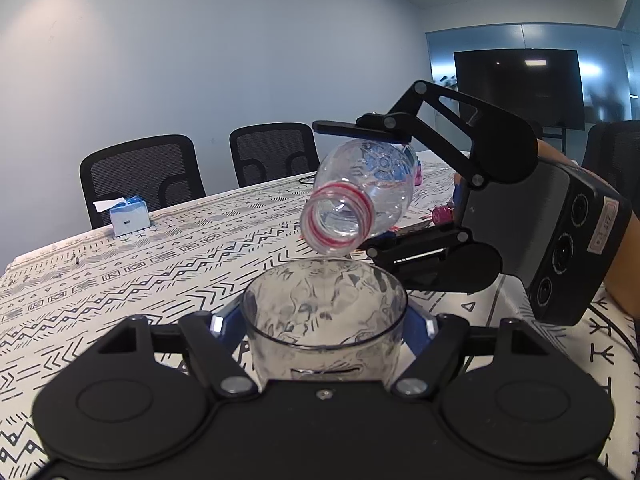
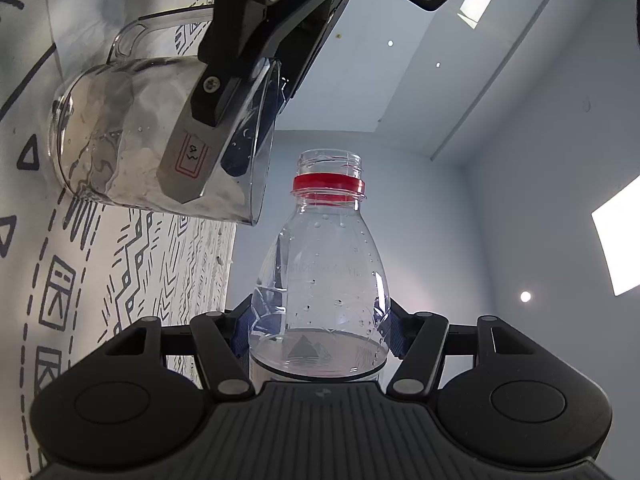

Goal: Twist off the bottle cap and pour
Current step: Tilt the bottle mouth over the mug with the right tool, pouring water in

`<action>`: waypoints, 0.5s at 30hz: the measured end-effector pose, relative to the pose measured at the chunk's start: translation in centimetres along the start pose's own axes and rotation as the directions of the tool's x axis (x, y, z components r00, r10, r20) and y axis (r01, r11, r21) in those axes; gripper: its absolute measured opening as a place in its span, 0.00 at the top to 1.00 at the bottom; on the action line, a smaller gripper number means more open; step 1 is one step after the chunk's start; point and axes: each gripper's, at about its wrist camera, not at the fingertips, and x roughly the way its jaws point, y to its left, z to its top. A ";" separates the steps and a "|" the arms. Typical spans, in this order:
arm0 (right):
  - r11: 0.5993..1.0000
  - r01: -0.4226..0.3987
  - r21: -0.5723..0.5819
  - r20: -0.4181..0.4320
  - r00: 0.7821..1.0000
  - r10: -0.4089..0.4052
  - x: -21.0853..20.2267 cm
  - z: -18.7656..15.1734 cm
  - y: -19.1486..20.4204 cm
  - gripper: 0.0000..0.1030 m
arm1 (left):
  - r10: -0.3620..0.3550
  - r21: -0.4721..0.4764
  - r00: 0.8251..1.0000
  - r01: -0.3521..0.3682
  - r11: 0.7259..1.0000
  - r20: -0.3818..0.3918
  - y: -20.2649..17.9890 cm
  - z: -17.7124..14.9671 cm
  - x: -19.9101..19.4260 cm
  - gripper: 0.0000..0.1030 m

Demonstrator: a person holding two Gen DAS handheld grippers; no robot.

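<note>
Left hand-held gripper (image 1: 326, 326): clamped on both sides of a clear plastic cup (image 1: 324, 304), blue pads pressed to its wall. Cup upright, held just above the patterned tabletop (image 1: 160, 256); water visible inside, handle seen only from the right wrist view.

Right hand-held gripper (image 2: 320, 340): closed tight on the body of a clear plastic bottle (image 2: 324, 272). In the left wrist view, same gripper (image 1: 384, 184) rolled on its side, one finger above the bottle (image 1: 360, 196), one below. Bottle tipped, uncapped mouth with red ring pointing down toward the cup, lip directly over the cup's far rim, not touching it. Thin thread of water apparently falling from mouth to cup; hard to confirm. Little water left in the bottle, droplets on the inner wall.

Pink cap-like item (image 1: 442, 213) lying on the tabletop behind the bottle, partly hidden by the right gripper. Blue tissue box (image 1: 129, 218) well apart near the far edge. Two black chairs (image 1: 140, 176) beyond.
</note>
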 end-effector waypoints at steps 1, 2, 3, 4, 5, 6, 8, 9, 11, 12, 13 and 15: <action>1.000 0.004 -0.009 -0.001 1.000 -0.004 3.1 1.7 -0.5 0.43 | -0.006 0.001 1.000 0.006 1.000 0.002 -0.1 0.0 -0.1 0.24; 1.000 0.009 -0.017 -0.003 1.000 -0.009 6.1 3.4 -1.0 0.43 | -0.012 0.001 1.000 0.012 1.000 0.001 -0.2 0.0 -0.1 0.24; 1.000 0.012 -0.023 -0.003 1.000 -0.012 8.3 4.6 -1.4 0.43 | -0.012 0.001 1.000 0.012 1.000 0.001 -0.2 0.0 -0.1 0.24; 1.000 0.012 -0.019 -0.002 1.000 -0.012 8.2 4.5 -1.4 0.43 | -0.012 0.000 1.000 0.012 1.000 0.001 -0.2 0.0 -0.1 0.24; 1.000 0.013 -0.018 -0.002 1.000 -0.013 8.1 4.4 -1.4 0.43 | -0.013 -0.003 1.000 0.013 1.000 -0.001 -0.2 0.0 -0.1 0.24; 1.000 0.012 -0.021 -0.001 1.000 -0.013 8.0 4.3 -1.4 0.43 | -0.014 -0.008 1.000 0.014 1.000 -0.002 -0.1 0.0 -0.1 0.24; 1.000 0.011 -0.024 0.001 1.000 -0.011 8.4 4.2 -2.0 0.43 | -0.014 -0.019 1.000 0.014 1.000 -0.005 0.1 0.1 -0.2 0.24; 1.000 0.011 -0.026 0.003 1.000 -0.011 8.8 4.1 -2.5 0.43 | -0.015 -0.021 1.000 0.015 1.000 -0.007 0.1 0.1 -0.2 0.24; 1.000 0.012 -0.027 0.006 1.000 -0.011 9.0 4.0 -2.9 0.43 | -0.015 -0.021 1.000 0.015 1.000 -0.006 0.1 0.1 -0.2 0.24; 0.999 0.014 -0.031 0.006 1.000 -0.014 8.9 3.9 -2.8 0.43 | -0.015 -0.020 1.000 0.015 1.000 -0.006 0.1 0.1 -0.2 0.24; 0.999 0.016 -0.037 0.006 1.000 -0.016 8.9 3.8 -2.8 0.43 | -0.014 -0.019 1.000 0.014 1.000 -0.005 0.1 0.1 -0.2 0.24; 0.999 0.018 -0.043 0.008 1.000 -0.018 8.8 3.5 -2.8 0.43 | -0.015 -0.021 1.000 0.015 1.000 -0.006 0.1 0.1 -0.3 0.24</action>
